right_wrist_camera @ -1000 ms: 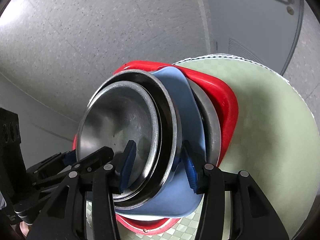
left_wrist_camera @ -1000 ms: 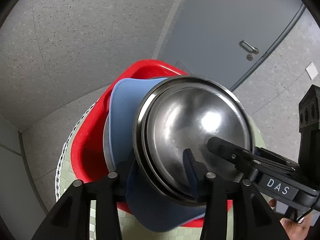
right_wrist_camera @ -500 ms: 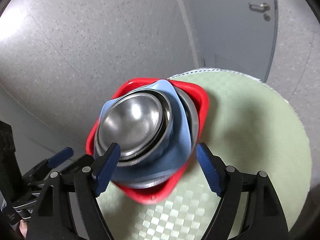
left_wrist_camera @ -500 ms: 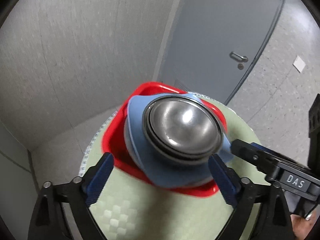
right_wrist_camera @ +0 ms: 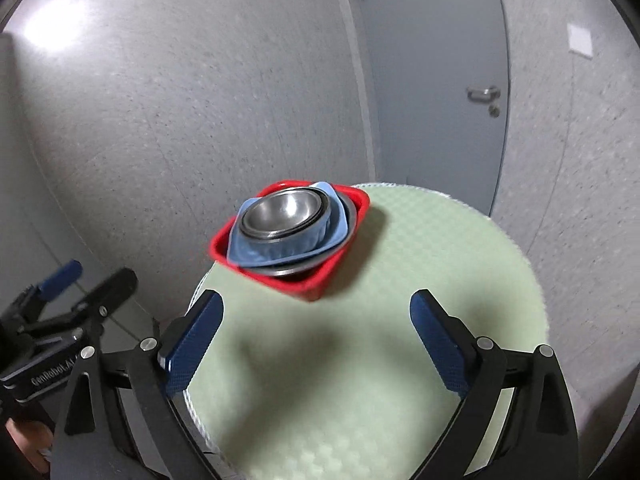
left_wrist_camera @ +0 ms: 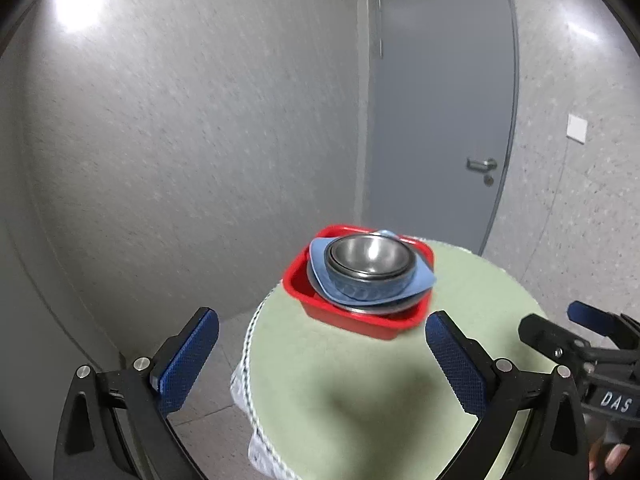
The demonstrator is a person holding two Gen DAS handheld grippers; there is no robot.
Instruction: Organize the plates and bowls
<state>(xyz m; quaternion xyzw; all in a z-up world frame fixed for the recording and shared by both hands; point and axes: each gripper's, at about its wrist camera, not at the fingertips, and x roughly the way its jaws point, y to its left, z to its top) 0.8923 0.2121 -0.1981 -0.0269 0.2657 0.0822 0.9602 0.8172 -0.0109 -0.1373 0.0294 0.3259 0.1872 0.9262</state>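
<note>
A red square basin (left_wrist_camera: pixel 352 322) (right_wrist_camera: pixel 296 282) stands at the far edge of a round green table (left_wrist_camera: pixel 380 392) (right_wrist_camera: pixel 360 360). In it lies a steel plate, then a blue square plate (left_wrist_camera: pixel 420 280) (right_wrist_camera: pixel 276 258), then nested steel bowls (left_wrist_camera: pixel 368 258) (right_wrist_camera: pixel 282 212) on top. My left gripper (left_wrist_camera: pixel 320 360) is open and empty, well back from the basin. My right gripper (right_wrist_camera: pixel 316 340) is open and empty, also back from the basin. The right gripper also shows at the right of the left wrist view (left_wrist_camera: pixel 576 332); the left gripper shows at the left of the right wrist view (right_wrist_camera: pixel 76 288).
A grey door (left_wrist_camera: pixel 440 120) (right_wrist_camera: pixel 432 80) with a lever handle stands behind the table. Speckled grey walls run on both sides. The table's left edge has a white braided trim (left_wrist_camera: pixel 248 360), with floor below.
Both grippers opened, let go of the stacked dishes, and pulled back and up. The stack now sits alone in the red basin, much farther away.
</note>
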